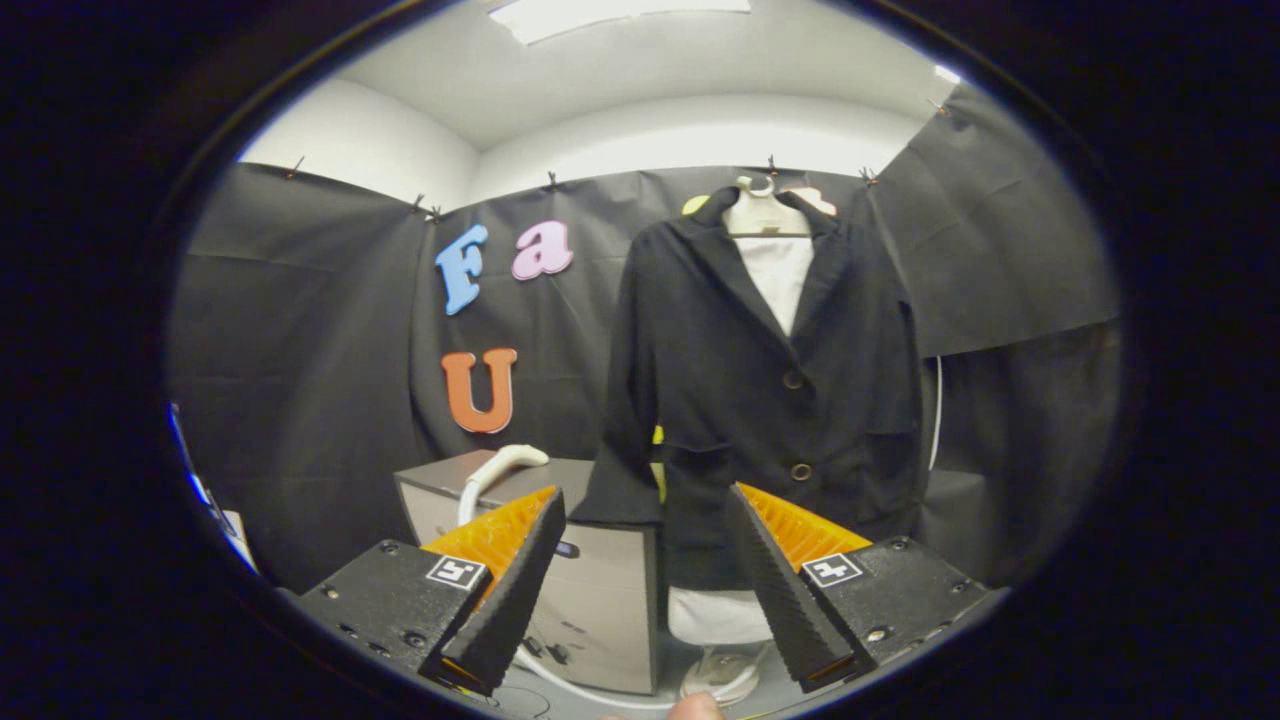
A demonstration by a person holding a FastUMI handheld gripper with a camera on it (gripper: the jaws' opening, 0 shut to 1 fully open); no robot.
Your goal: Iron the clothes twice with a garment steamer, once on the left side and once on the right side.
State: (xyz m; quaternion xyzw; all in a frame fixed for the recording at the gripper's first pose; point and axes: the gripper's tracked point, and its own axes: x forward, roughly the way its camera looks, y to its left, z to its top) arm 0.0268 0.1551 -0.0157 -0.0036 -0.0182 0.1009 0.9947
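A bright ceiling panel (620, 15) lights the booth evenly from above, details stay sharp at centre, and the fisheye lens bends straight lines near the rim.

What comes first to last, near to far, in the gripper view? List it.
Open gripper with nothing between its fingers → grey cabinet with the white steamer handle on top → black jacket on its hanger → black cloth wall.
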